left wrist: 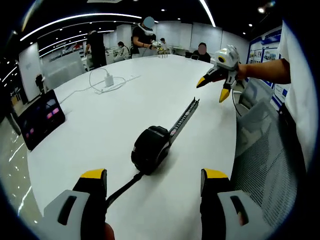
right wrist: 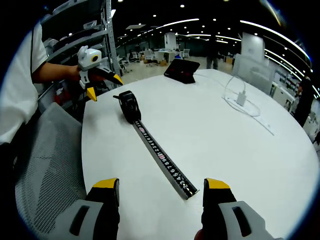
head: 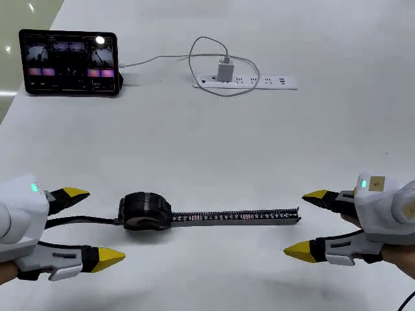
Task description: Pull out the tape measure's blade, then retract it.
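A black tape measure (head: pixel 144 212) lies on the white table (head: pixel 207 149), its blade (head: pixel 237 216) drawn out to the right and resting flat. A black strap trails left from the case. My left gripper (head: pixel 97 223) stands open at the left, its yellow tips either side of the strap, a short way from the case (left wrist: pixel 151 148). At the right, my right gripper (head: pixel 305 222) is open just past the blade's end hook (right wrist: pixel 189 192), touching nothing. The blade (right wrist: pixel 160 157) runs away from it to the case (right wrist: pixel 129 105).
A tablet (head: pixel 69 63) with a lit screen stands at the far left of the table. A white power strip (head: pixel 249 81) with a charger and looped cable lies at the far middle. A mesh chair (right wrist: pixel 42 165) sits by the near edge.
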